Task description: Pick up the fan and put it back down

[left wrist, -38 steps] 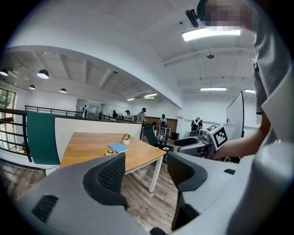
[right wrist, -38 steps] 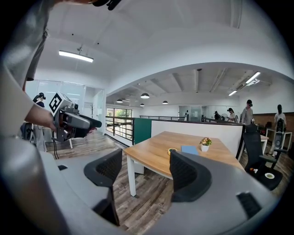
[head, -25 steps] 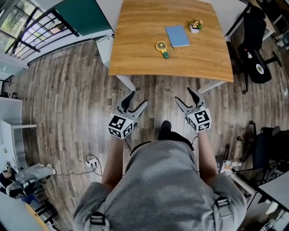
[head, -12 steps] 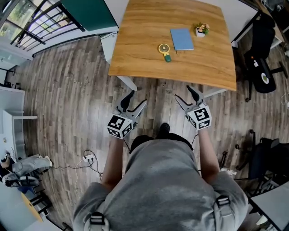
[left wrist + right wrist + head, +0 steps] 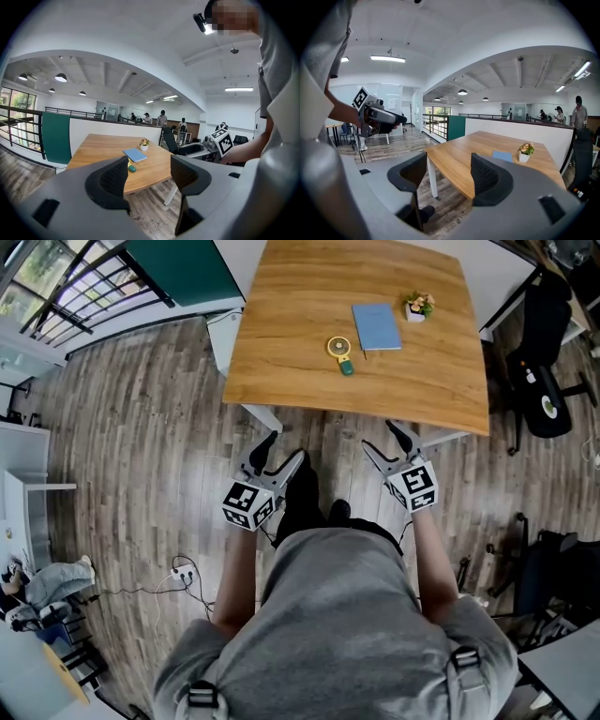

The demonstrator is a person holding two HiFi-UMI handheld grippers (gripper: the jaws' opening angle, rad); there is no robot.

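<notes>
A wood-plank floor runs under a light wooden table in an open office, and we stand a little back from the table's near edge. The fan, a small yellow disc with a green handle, lies flat on the table between its middle and the near edge. It sits just beside a blue notebook, with a little potted plant beyond that.

We hold both claws out in front of us over the floor, short of the table and well apart from the fan. The left claw has its jaws spread with nothing between them, and its own view shows only table and floor through the gap. The right claw is spread and empty in the same way.

We judge this posture to be readiness. Both claws point toward the table and tilt slightly down, and their jaws are already parted, so neither needs opening once it reaches the fan. The fan lies roughly between the two lines of approach, so we cannot tell which claw is meant to take it. We judge that the task has barely begun and the pick is not yet attempted. Because the fan lies flat, a claw will probably have to come down low and close on the handle or the rim.
</notes>
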